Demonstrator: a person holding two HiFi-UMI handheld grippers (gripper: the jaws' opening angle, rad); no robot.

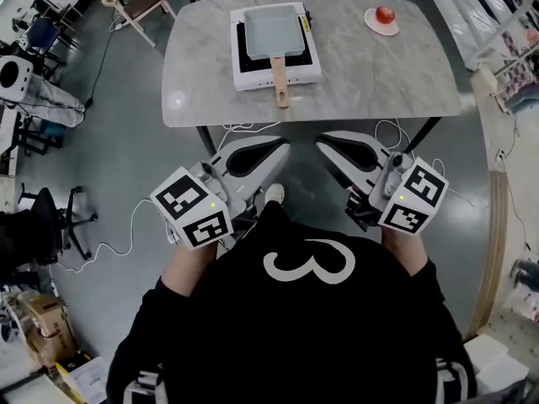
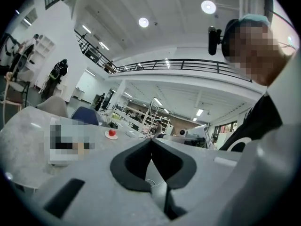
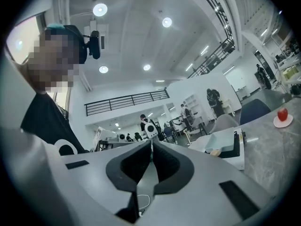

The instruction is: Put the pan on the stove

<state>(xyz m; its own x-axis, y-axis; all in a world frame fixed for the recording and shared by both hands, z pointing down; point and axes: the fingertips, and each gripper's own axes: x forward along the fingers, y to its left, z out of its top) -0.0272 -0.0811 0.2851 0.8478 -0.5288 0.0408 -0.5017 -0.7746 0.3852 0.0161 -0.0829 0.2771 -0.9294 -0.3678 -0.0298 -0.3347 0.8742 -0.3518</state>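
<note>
The pan [image 1: 274, 30] is already sitting on the stove [image 1: 253, 77] in the upper middle of the head view. Its wooden handle [image 1: 280, 84] is sticking out over the stove's near edge toward the person. So the placing step looks finished, and nothing is gripping the pan.

The left gripper [image 1: 282, 148] and the right gripper [image 1: 322, 143] are hanging side by side in the lower middle of the frame. They are close to the person's chest, below the near edge of the worktop [image 1: 370, 87] and well apart from the pan. In the left gripper view, the left gripper's [image 2: 151, 142] jaws are meeting tip to tip with nothing between them. In the right gripper view, the right gripper's [image 3: 151, 145] jaws are also pressing together on nothing. The stove [image 3: 235, 160] and pan [image 3: 221, 142] are showing off to the right of that frame.

If anything is left to do, I judge it is only a check that the pan is lying squarely on the stove. A correction would call for reaching forward, opening one gripper and taking the handle.

Counted:
- one pan
- one stove
- one worktop
- two grippers
- one small plate [image 1: 370, 23] at the upper right of the worktop, carrying one red fruit [image 1: 385, 13]
</note>
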